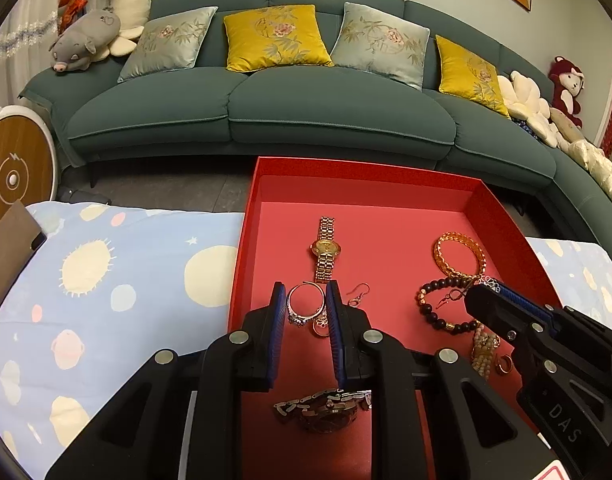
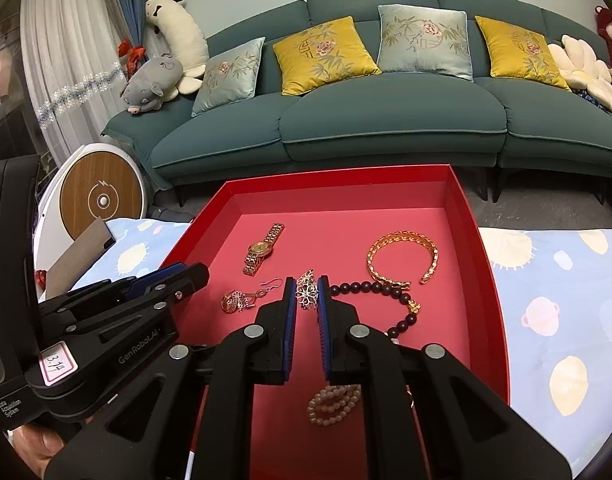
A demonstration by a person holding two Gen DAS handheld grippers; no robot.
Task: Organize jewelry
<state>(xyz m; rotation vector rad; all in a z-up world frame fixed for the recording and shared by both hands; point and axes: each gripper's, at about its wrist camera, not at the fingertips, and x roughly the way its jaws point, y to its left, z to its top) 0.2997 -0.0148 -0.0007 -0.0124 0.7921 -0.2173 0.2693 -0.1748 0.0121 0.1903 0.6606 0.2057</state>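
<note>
A red tray (image 1: 250,216) holds the jewelry. My left gripper (image 1: 306,300) hangs low over it, fingers slightly apart around a silver ring (image 1: 302,305) that lies between them; whether they touch it is unclear. My right gripper (image 2: 307,292) is shut on a silver filigree ornament (image 2: 307,291), and it shows from the side in the left wrist view (image 1: 482,294). In the tray lie a gold watch (image 1: 325,249), a gold bangle (image 2: 402,256), a dark bead bracelet (image 2: 386,292), earrings (image 2: 242,298), a pale bead bracelet (image 2: 334,400) and a dark metal watch (image 1: 326,408).
The tray (image 2: 490,264) rests on a blue patterned cloth (image 1: 106,288). A brown card (image 1: 8,248) lies at the cloth's left edge. A green sofa (image 1: 306,112) with cushions stands behind, and a round wooden-faced device (image 2: 102,200) beside it.
</note>
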